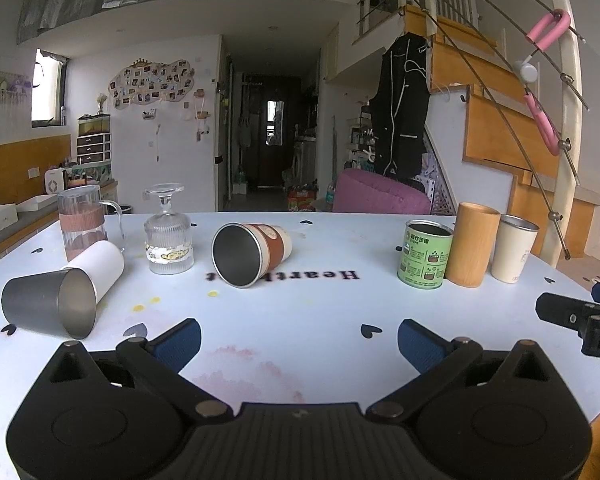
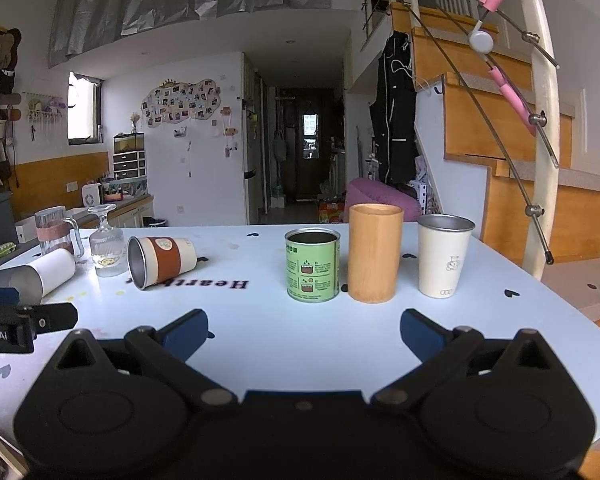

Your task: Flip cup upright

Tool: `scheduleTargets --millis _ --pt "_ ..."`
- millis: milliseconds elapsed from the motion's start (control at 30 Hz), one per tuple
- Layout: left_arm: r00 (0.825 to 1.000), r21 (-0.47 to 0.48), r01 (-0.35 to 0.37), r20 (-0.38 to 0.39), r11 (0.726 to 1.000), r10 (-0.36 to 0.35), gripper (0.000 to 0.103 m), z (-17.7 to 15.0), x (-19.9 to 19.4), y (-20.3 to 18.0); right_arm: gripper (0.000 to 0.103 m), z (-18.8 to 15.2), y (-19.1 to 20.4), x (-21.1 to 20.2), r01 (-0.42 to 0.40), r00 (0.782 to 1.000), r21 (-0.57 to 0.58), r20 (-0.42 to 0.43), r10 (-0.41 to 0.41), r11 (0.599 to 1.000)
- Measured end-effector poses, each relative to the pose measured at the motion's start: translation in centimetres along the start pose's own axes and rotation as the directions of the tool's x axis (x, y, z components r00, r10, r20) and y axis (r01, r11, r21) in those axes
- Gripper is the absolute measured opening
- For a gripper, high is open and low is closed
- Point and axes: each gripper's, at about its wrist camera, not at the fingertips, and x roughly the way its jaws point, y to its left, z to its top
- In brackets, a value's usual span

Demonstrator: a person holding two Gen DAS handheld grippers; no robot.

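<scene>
A steel cup with an orange sleeve (image 1: pixel 252 252) lies on its side in the middle of the white table (image 1: pixel 300 320), mouth toward me; it also shows in the right wrist view (image 2: pixel 160 262). A white-and-steel cup (image 1: pixel 64 292) lies on its side at the left, also seen in the right wrist view (image 2: pixel 36 274). My left gripper (image 1: pixel 299 344) is open and empty, short of the orange cup. My right gripper (image 2: pixel 304 332) is open and empty, in front of the green tin (image 2: pixel 313 265).
An upside-down stemmed glass (image 1: pixel 168 232) and a glass mug (image 1: pixel 82 220) stand at the back left. A green tin (image 1: pixel 425 254), a bamboo cylinder (image 1: pixel 472 244) and an upright white cup (image 1: pixel 514 248) stand at the right. The right gripper's body (image 1: pixel 580 320) sits at the right edge.
</scene>
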Motion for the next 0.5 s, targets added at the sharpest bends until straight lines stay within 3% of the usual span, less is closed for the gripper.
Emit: scheduleTargets --millis 500 --pt "1.0 -0.001 -0.001 -0.002 1.0 0.001 0.103 -0.05 0.0 0.04 0.103 -0.03 0.08 -0.01 0.0 1.0 0.0 -0.001 0.0 1.0"
